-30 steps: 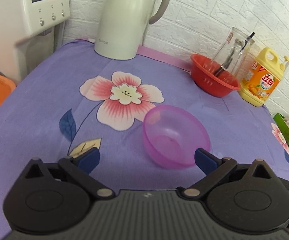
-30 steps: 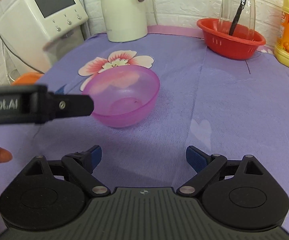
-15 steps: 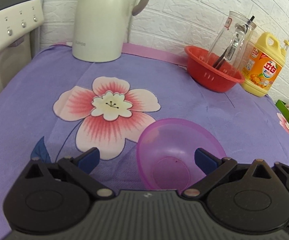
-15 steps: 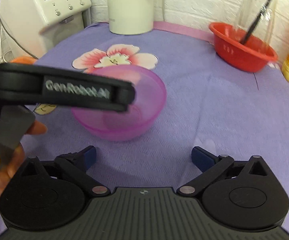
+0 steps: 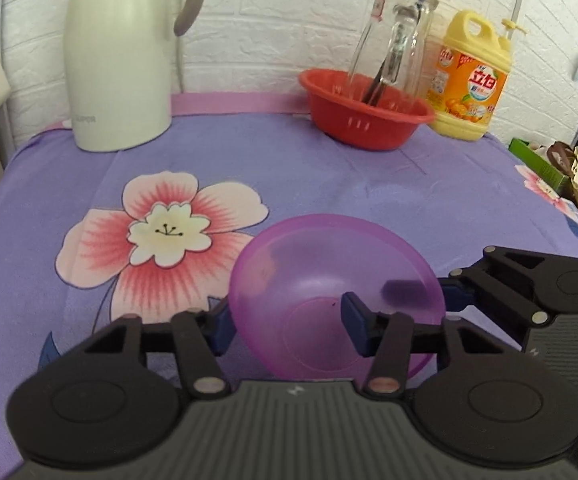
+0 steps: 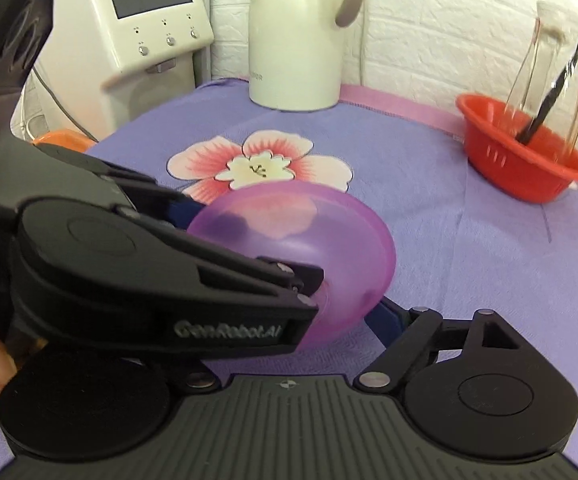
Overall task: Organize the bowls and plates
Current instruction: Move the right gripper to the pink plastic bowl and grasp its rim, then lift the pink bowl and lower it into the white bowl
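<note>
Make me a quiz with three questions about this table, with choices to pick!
1. Where does the glass bottle stand?
A) in the red basket
B) on the floor
C) on a chair

2. What colour is the bowl?
A) green
B) purple
C) yellow

3. What are the left gripper's jaws doing?
A) standing wide open
B) gripping a spoon
C) closed on the bowl's rim

Answers:
1 A, its base sits inside the basket.
2 B, it is see-through purple.
3 C, one finger is inside the bowl's wall and the other outside.

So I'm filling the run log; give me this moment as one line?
stage: grasp | left gripper: just closed on purple bowl rim, bowl tilted | right gripper: at opposite rim, grip unclear | red basket: untouched
</note>
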Demonstrator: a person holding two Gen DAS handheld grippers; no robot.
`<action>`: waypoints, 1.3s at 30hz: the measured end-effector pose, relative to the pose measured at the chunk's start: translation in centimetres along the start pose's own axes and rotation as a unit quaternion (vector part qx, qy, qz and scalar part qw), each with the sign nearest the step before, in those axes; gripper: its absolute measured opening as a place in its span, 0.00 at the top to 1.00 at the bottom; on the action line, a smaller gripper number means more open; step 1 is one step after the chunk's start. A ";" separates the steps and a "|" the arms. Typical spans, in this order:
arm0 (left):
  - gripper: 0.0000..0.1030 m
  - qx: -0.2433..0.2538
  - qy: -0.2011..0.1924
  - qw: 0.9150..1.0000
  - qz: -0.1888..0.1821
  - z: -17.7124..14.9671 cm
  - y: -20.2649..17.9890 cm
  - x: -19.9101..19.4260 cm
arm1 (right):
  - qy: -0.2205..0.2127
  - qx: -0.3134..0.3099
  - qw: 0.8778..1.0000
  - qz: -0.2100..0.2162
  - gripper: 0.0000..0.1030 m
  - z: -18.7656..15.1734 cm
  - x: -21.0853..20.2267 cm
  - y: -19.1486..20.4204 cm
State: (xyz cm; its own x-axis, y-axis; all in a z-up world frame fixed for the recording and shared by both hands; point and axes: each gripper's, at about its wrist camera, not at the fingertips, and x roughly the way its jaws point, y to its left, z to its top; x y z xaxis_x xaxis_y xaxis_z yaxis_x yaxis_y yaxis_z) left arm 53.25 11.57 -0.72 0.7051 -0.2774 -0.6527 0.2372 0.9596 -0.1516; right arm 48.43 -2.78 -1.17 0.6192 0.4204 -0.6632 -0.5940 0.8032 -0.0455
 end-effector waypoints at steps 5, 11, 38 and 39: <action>0.47 -0.003 -0.028 1.000 -0.007 0.1 -2.0 -3.0 | -0.035 -0.021 0.999 -0.015 0.00 -0.1 -3.1 0.2; 0.47 0.020 -0.046 0.998 -0.024 -1.3 -7.9 -8.5 | -0.061 -0.017 0.998 -0.014 0.00 -2.0 -10.0 0.0; 0.25 0.122 -0.012 0.990 -0.077 -16.2 -28.9 -15.8 | -0.033 0.048 0.997 -0.050 0.00 -22.9 -29.4 -1.2; 0.18 0.120 -0.015 0.990 -0.074 -16.2 -28.7 -16.0 | -0.033 0.049 0.997 -0.053 0.00 -23.2 -29.7 -1.2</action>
State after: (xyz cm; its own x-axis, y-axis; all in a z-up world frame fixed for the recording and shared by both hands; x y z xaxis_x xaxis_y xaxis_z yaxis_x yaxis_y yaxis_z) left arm 24.36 -10.76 2.03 0.6693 -0.4196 -0.6132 0.4896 0.8698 -0.0608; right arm 18.80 -26.00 1.20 0.7097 0.3553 -0.6083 -0.4729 0.8803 -0.0374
